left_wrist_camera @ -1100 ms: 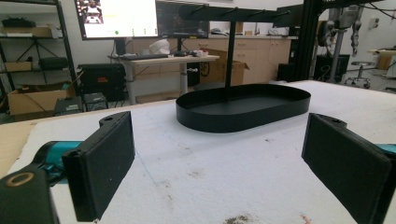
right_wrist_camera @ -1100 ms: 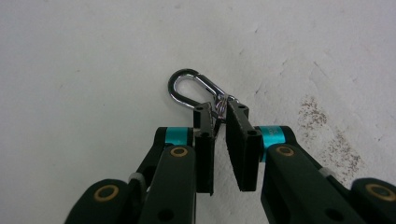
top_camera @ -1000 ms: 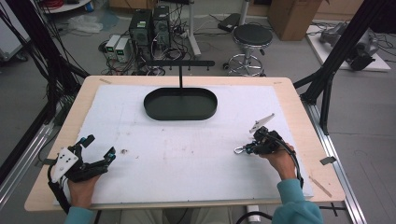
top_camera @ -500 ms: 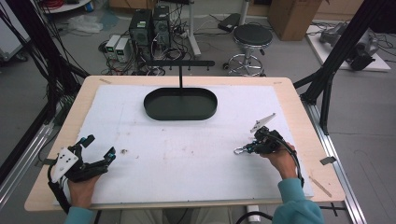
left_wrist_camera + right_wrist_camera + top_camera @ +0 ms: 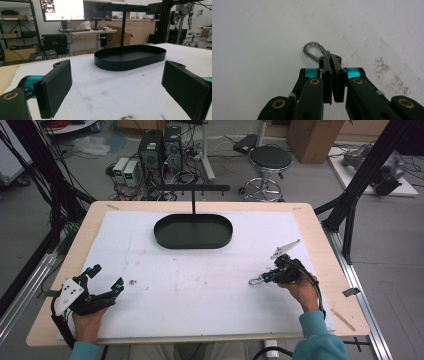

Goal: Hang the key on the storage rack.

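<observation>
High view: white mat (image 5: 200, 285) on wood table (image 5: 320, 235), cluttered lab floor (image 5: 75, 175).

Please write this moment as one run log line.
right hand-held gripper: shut on carabiner | left hand-held gripper: open, nothing held | black tray: empty

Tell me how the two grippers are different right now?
The left gripper has its jaws wide open with nothing between them; the right gripper is shut on a silver carabiner. The left gripper points toward the black oval tray; the right gripper points across the white mat toward the left gripper. Both are black with teal parts, each held in a hand low over the mat.
</observation>
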The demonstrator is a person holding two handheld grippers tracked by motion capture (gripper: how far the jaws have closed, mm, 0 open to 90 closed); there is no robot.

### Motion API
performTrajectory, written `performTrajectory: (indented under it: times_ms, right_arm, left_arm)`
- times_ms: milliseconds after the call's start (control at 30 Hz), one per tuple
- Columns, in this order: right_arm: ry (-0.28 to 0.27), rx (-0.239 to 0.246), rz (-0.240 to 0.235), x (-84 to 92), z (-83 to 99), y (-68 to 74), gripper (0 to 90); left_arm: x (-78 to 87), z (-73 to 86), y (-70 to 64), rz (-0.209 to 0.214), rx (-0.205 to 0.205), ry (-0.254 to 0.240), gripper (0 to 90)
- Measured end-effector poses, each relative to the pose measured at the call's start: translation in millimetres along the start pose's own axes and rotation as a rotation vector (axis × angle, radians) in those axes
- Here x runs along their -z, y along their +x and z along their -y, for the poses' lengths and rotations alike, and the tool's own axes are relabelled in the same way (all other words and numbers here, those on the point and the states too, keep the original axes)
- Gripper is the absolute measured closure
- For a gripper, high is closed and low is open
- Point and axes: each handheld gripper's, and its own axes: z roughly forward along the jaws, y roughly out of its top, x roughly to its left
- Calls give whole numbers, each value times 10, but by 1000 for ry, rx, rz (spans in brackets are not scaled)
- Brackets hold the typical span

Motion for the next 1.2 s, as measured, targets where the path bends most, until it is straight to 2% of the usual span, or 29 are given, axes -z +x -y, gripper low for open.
performTrajectory:
  times_ms: [67,100,167,367,400,433,467,567,633,667,867,933,1000,1033,1100,1200]
  right_arm:
    - [-50,-9,-29,39,-2,-12,892]
    - [-50,-9,-29,39,-2,-12,892]
    - [-100,-28,-45,95,-32,-15,892]
    - [-249,-37,-115,219,-136,-45,892]
    - [-249,-37,-115,219,-136,-45,892]
    - [-301,-36,-142,265,-175,-57,892]
    - [-301,-36,-142,265,-175,-57,892]
    - [-351,-21,-158,345,-275,-67,892]
    - [-355,-26,-162,360,-300,-68,892]
    - [-368,-14,-150,386,-343,-69,892]
    - [-430,-2,-165,493,-577,-119,891]
    - [-441,16,-168,538,-717,-151,891]
    - [-447,22,-168,547,-755,-159,891]
    - [-447,33,-167,583,-878,-184,891]
    - [-452,51,-152,602,-948,-199,891]
    - [-459,54,-157,628,-1049,-230,891]
  left_arm:
    - [0,0,0,0,0,0,99]
    - [0,0,0,0,0,0,99]
    - [0,0,0,0,0,0,98]
    - [0,0,1,0,0,0,99]
    - [0,0,1,0,1,0,99]
    - [0,0,1,0,0,0,99]
    - [0,0,1,0,1,0,99]
    - [1,0,3,1,1,1,99]
    - [2,-1,3,0,0,2,99]
    - [1,0,3,0,1,2,98]
    - [2,0,2,-1,0,0,98]
    - [4,0,2,0,-2,1,99]
    - [3,0,2,-1,-2,0,98]
    - [3,0,3,0,-1,0,99]
    - [2,0,1,0,-1,-1,99]
    - [2,0,2,-1,1,-1,99]
